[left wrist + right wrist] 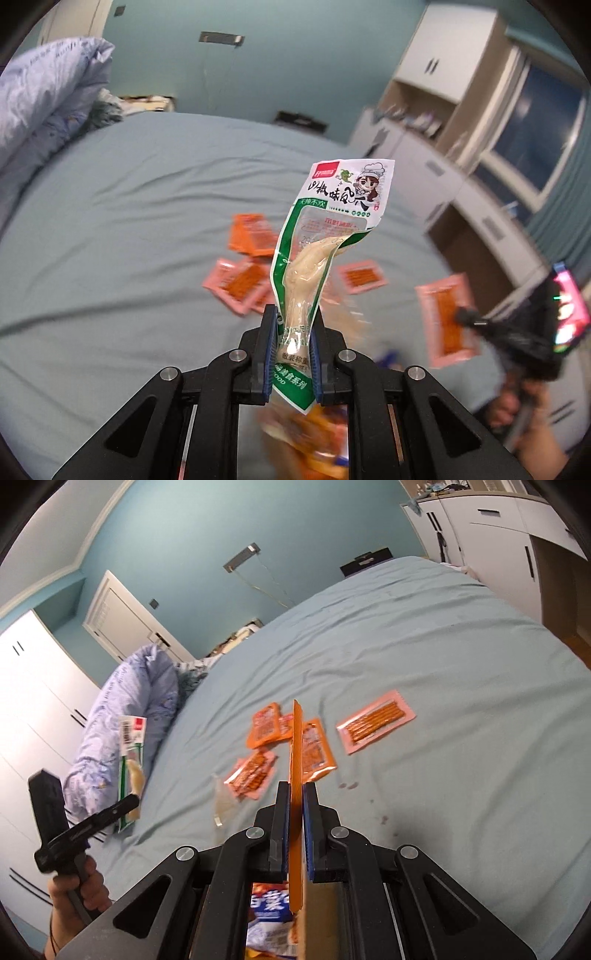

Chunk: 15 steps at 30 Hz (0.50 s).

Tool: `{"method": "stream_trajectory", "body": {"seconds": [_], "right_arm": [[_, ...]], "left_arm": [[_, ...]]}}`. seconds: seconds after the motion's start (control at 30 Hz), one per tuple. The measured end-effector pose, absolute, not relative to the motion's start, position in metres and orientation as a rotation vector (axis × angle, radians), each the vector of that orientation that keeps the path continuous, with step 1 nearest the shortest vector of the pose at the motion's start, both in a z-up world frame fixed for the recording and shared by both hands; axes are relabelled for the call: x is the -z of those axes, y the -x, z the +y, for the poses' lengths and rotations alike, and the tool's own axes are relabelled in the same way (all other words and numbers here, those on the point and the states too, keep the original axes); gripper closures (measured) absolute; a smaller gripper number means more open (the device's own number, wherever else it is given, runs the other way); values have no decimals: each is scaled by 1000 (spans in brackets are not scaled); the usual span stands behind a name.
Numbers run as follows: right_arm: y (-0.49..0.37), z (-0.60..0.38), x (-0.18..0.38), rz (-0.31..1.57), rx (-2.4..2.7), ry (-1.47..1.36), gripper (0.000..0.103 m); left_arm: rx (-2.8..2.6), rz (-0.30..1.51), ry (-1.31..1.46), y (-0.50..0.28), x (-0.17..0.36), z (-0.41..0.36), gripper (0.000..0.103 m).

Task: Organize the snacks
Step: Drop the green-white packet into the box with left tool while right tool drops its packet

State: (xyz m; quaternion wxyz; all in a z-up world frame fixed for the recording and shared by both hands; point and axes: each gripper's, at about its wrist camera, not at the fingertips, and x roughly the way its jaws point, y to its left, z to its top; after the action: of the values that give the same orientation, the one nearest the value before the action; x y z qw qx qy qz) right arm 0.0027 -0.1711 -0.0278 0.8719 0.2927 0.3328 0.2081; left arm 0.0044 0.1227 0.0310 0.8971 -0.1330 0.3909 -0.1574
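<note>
In your left wrist view, your left gripper (pixel 293 341) is clenched on a green-and-white chicken-foot packet (pixel 325 236), which stands upright above the blue bed sheet (pixel 129 206). Beyond the packet, orange snack packets (pixel 253 234) and pink stick-snack packets (pixel 240 284) lie on the sheet in a loose cluster. To the right of the cluster, your right gripper (pixel 466 316) grasps a pink packet (pixel 447 319) held off the sheet. A rumpled duvet (pixel 48 96) sits far left of the cluster.

In your right wrist view, your right gripper (pixel 294 805) is clamped on a thin packet seen edge-on (pixel 296 775), raised over the sheet (pixel 424 646). Past it, the orange packets (pixel 266 724) lie touching one another, one pink packet (pixel 376 726) apart to their right, another (pixel 252 773) just nearer you. Left of the cluster, your left gripper (pixel 135 800) holds the chicken-foot packet (pixel 131 760) in front of the duvet (pixel 122 709). A blue-and-white bag (pixel 269 915) shows below your fingers.
</note>
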Motion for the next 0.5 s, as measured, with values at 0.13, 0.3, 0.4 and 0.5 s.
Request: {"method": "stream_trajectory", "body": {"seconds": [0.13, 0.3, 0.4, 0.5], "right_arm": [[-3, -167, 31, 696, -471, -612, 99], [-10, -161, 35, 713, -475, -570, 99], [-14, -157, 35, 738, -479, -560, 99], [-17, -157, 35, 755, -472, -566, 99]], "left_arm": [[426, 849, 264, 4, -32, 109, 88], [537, 889, 154, 4, -31, 79, 88], [601, 958, 84, 5, -22, 62, 88], [643, 1010, -9, 13, -18, 43, 88]]}}
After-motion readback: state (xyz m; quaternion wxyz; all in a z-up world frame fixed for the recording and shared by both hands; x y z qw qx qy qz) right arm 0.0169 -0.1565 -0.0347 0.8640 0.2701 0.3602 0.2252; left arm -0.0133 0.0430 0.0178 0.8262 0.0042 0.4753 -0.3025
